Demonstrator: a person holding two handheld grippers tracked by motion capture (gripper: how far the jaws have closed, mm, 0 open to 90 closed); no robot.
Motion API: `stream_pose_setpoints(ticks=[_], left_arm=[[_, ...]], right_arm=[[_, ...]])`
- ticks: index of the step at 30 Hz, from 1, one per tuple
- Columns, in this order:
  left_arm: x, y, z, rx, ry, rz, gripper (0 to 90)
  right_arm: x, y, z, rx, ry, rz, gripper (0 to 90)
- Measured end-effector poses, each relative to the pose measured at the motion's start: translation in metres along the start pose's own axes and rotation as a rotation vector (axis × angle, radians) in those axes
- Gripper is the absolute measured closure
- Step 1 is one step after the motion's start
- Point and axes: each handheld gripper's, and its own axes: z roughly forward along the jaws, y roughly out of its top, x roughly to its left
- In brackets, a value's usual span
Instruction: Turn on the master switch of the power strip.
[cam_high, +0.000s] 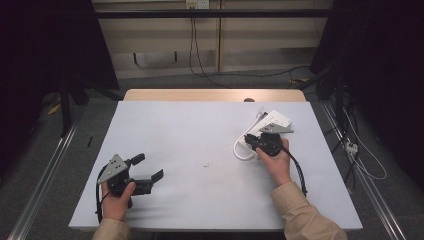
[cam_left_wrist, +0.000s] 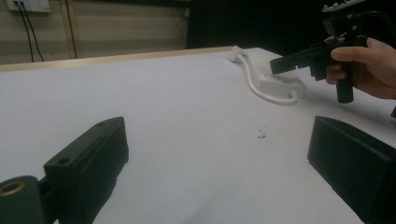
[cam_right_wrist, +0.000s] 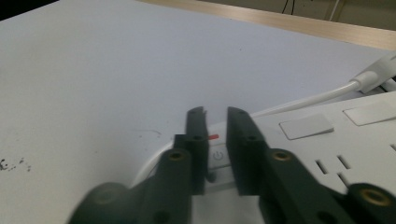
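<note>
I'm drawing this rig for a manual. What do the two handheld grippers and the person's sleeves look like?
Both the left gripper and the right gripper are black, each with two blocky flat-faced jaws, brass-coloured screw inserts near the jaw roots, a pistol-style handle, a grey three-cornered plate on top and a trailing black cable. The person wears tan long sleeves.

White power strip (cam_high: 272, 121) showing small red mark (cam_right_wrist: 214, 137) beside grey power symbol; its cable (cam_high: 239, 150) showing white. Bench (cam_high: 200, 145) showing pale grey top, light wood strip along far edge. Both grippers' fingers (cam_right_wrist: 201, 135) showing black. Sleeve (cam_high: 305, 212) showing tan.
</note>
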Motion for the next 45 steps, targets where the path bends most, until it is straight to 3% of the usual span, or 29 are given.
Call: stream_pose_setpoints(ticks=[10, 16, 17, 26, 35, 45], left_arm=[[0.0, 0.0, -0.001, -0.005, -0.002, -0.002, 4.8], [-0.001, 0.001, 0.001, -0.008, -0.007, -0.005, 4.8], [-0.001, 0.001, 0.0, -0.006, -0.006, -0.004, 4.8], [-0.002, 0.001, 0.0, -0.002, -0.006, -0.002, 4.8], [-0.002, 0.001, 0.0, -0.001, -0.009, -0.003, 4.8], [-0.002, 0.001, 0.0, -0.001, -0.009, -0.005, 4.8]], right_arm=[[0.001, 0.001, -0.002, -0.013, 0.01, 0.019, 64.0], [0.003, 0.002, -0.004, -0.007, 0.014, 0.028, 48.8], [0.003, 0.002, -0.005, -0.012, 0.021, 0.034, 42.6], [0.005, 0.004, -0.007, -0.013, 0.03, 0.039, 25.0], [0.008, 0.001, -0.014, -0.026, 0.044, 0.048, 17.7], [0.008, -0.003, -0.027, -0.037, 0.037, 0.037, 16.0]])
